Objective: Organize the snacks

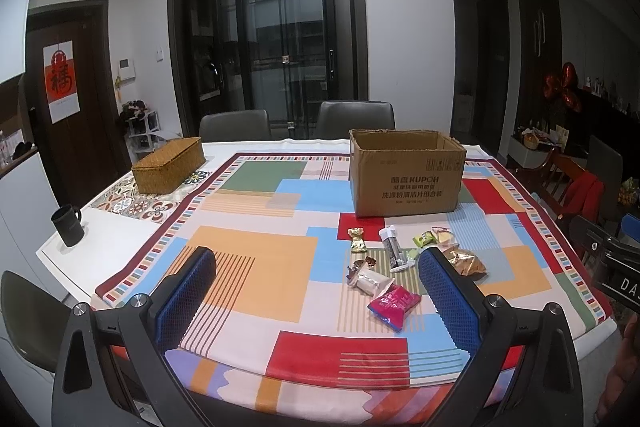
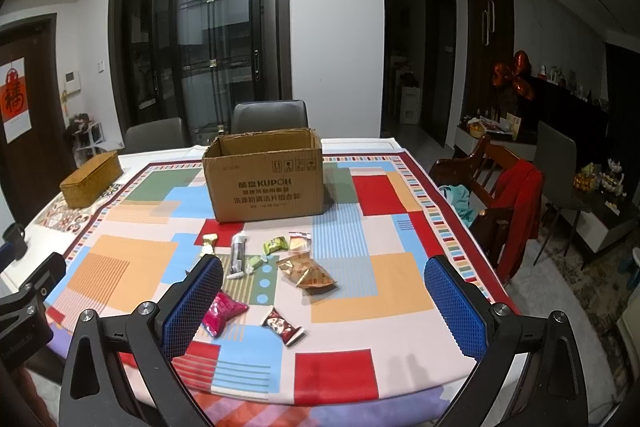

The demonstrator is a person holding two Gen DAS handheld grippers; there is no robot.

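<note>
While both grippers are hovering spread and empty over the near table edge, the snacks are lying loose on the tablecloth [image 2: 400,283] in front of the open cardboard box [image 2: 266,183]. Right gripper [image 2: 322,291] is facing the brown packet [image 2: 286,325]; left gripper [image 1: 316,283] is nearest the pink packet [image 1: 394,305]. Advisable: pinching one wrapper's body at a time, lifting clear of the rim.
</note>
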